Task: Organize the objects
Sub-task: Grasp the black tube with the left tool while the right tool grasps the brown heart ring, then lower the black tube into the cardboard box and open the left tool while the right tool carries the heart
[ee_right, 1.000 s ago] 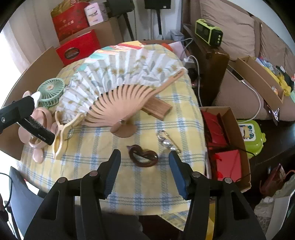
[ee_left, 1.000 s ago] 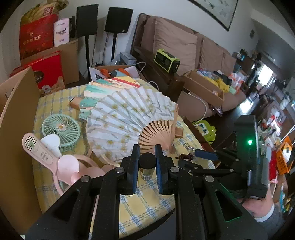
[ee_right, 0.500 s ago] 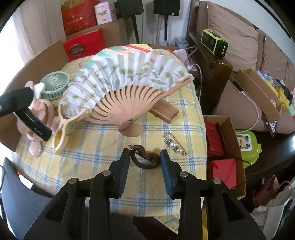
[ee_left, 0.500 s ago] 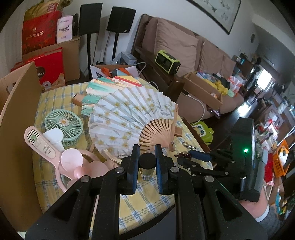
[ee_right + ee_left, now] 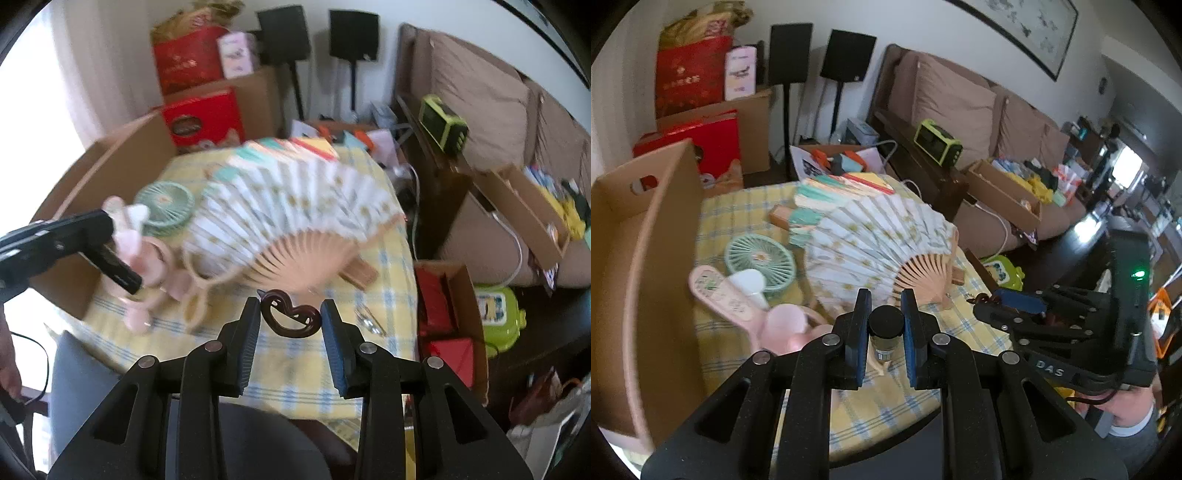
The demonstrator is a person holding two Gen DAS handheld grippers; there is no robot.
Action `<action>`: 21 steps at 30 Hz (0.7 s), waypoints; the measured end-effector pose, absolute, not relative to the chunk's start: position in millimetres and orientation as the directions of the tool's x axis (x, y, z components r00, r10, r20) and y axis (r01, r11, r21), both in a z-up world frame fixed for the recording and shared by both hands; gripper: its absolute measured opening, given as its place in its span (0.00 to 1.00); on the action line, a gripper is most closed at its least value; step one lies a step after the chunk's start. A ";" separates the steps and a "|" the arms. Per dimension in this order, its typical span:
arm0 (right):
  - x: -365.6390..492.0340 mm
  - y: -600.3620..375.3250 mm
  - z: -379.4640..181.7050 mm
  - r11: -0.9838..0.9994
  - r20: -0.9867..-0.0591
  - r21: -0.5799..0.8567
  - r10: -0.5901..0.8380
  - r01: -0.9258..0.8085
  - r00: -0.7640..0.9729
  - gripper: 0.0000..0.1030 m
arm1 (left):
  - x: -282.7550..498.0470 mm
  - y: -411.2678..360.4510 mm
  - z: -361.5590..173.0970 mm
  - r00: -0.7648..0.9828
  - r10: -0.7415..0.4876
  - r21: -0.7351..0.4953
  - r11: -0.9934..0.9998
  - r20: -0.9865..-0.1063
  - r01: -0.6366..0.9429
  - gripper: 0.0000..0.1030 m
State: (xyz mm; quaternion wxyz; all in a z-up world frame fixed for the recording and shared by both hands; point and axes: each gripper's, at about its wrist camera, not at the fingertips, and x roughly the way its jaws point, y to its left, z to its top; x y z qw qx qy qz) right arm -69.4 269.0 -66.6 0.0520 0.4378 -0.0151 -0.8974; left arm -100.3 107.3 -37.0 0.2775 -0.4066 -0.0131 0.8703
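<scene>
My left gripper (image 5: 885, 334) is shut on a small bottle with a black cap (image 5: 885, 332), held above the near edge of the yellow checked table (image 5: 746, 210). My right gripper (image 5: 290, 325) is shut on a dark brown hair clip (image 5: 289, 320), lifted off the cloth. It shows at the right of the left wrist view (image 5: 1019, 301). An open white folding fan (image 5: 882, 240) lies mid-table, with a mint round fan (image 5: 760, 257) and pink hand fans (image 5: 738, 306) to its left.
A tall cardboard box (image 5: 639, 266) stands at the table's left edge. A pearl pin (image 5: 367, 321) lies on the cloth at the right. A wooden block (image 5: 360, 273) lies under the fan. Red boxes (image 5: 443, 314) sit on the floor to the right; a sofa (image 5: 960, 107) is behind.
My right gripper closed on the brown hair clip and lifted it off the table. My left gripper kept the bottle and shifted slightly.
</scene>
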 end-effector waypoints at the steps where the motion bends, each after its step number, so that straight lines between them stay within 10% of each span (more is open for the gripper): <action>1: -68.4 265.1 -61.7 -0.993 -0.779 0.073 -0.113 0.090 -0.617 0.33 | -100.2 102.5 -33.7 -0.521 0.493 -0.250 -0.848 -0.697 -0.468 0.15; 21: -79.0 128.4 6.1 -0.934 -0.700 0.084 -0.303 0.347 -0.646 0.33 | -84.7 -20.3 20.9 -0.661 0.342 -0.181 -0.936 -0.668 -0.302 0.15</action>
